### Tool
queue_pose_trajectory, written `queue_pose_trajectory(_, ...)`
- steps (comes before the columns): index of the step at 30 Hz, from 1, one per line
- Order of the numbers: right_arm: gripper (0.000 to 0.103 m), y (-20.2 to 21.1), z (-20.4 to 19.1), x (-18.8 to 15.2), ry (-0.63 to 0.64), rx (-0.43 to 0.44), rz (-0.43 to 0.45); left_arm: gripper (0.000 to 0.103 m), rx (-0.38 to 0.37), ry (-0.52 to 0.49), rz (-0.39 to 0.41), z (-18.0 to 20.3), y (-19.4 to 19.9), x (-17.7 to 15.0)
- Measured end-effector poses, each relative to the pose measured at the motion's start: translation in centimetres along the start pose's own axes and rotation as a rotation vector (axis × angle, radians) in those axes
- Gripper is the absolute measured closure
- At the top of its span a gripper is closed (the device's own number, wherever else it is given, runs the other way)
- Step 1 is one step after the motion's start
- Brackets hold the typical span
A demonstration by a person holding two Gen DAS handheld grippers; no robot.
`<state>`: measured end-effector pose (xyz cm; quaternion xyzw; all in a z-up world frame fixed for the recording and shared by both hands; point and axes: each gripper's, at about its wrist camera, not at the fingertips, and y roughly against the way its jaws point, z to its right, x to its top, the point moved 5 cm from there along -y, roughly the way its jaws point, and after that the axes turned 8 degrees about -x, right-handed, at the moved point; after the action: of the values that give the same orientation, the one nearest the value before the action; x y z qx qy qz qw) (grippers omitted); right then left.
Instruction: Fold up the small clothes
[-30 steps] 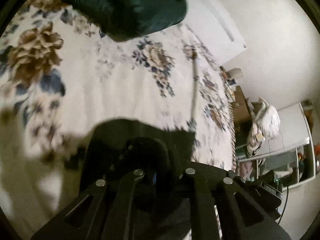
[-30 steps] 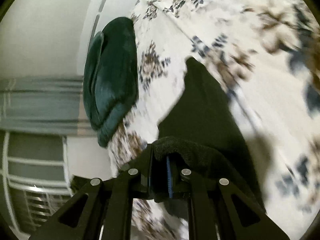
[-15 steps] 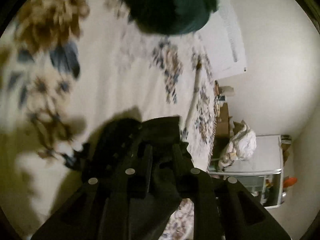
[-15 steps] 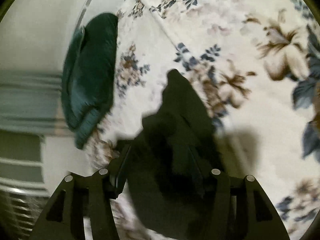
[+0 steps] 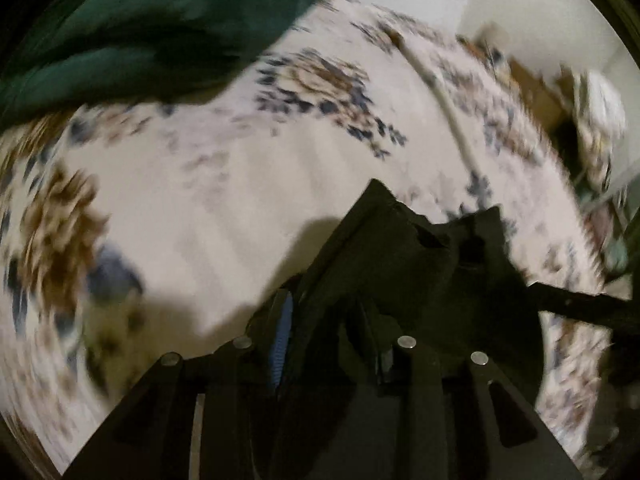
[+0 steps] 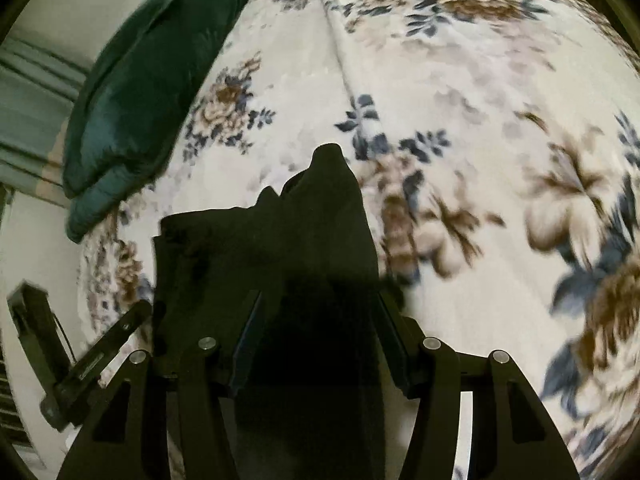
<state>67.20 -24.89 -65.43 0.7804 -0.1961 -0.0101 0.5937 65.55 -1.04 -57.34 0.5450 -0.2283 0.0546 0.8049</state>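
The right claw [image 6: 320, 344] is seen parted, its jaws astride the small black cloth garment [image 6: 280, 240] without pressing it. The left claw [image 5: 332, 344], just opened partway, has cloth between its jaws; grip cannot be told. The garment is spread on the floral cream bedspread [image 6: 460, 120], near a dark green velvet cushion [image 5: 152, 28]. Only the left view shows cluttered furniture [image 5: 596, 120].

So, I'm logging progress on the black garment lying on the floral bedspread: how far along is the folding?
Done: the black garment lies doubled over on the floral bedspread. In hand: both grippers have just been opening; the right gripper straddles the cloth with its jaws apart, and the left gripper also has cloth between its jaws. Left: its edges look uneven, so probably tidying or another fold.
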Motion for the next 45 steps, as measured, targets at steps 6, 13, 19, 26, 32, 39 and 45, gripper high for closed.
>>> queue_pose_trajectory(6, 0.096, -0.6, -1.7, 1.2, 0.097, -0.001, 0.041, 0.097, -0.08, 0.025, 0.056, -0.8, 0.3, 1.4)
queue_pose_trajectory(13, 0.096, 1.3, 1.0, 2.5, -0.105, 0.116, 0.104, 0.097, -0.202, 0.261, 0.072, -5.1, 0.2, 1.9)
queue_pose_trajectory(19, 0.095, -2.2, 4.1, 4.2, -0.22, 0.019, -0.008, 0.089, -0.213, 0.309, -0.005, -5.4, -1.6, 1.5)
queue_pose_trajectory(26, 0.053, -0.7, -1.0, 5.7, 0.047, 0.032, 0.039, 0.069, -0.126, 0.183, 0.022, -3.7, -1.8, 3.4)
queue_pose_trajectory(32, 0.094, -3.5, -3.2, 5.7, 0.17, -0.101, 0.014, 0.098, -0.119, 0.156, 0.064, -3.6, -1.9, 4.3)
queue_pose_trajectory(39, 0.096, -3.3, 0.7, 7.5, -0.072, -0.034, 0.027, 0.098, -0.139, 0.218, -0.007, -5.9, -4.6, 4.1)
queue_pose_trajectory(45, 0.094, -5.7, 1.7, 7.8, -0.107, -0.02, -0.065, 0.094, -0.157, 0.266, -0.025, -6.3, -3.8, 3.7)
